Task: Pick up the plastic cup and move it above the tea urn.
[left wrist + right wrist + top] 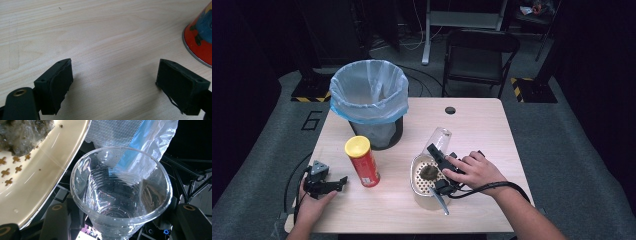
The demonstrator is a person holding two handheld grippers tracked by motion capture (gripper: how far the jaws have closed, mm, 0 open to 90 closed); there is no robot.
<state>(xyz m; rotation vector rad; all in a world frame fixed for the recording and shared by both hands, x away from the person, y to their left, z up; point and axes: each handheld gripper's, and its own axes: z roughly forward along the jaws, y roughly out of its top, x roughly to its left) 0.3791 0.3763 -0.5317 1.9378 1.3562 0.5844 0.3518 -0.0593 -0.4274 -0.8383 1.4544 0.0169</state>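
- My left gripper (343,181) rests on the table (482,125), jaws spread, holding nothing.
- My right gripper (435,150) pinches the clear cup (120,200), lifted beside the strainer (421,176).
- Still ahead, I judge: carrying the cup to the bin (369,100); the can (362,161) stands untouched.

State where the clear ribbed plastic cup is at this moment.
In the high view the clear ribbed plastic cup is right of centre, held in the right gripper, above the perforated metal pan and right of the lined bin.
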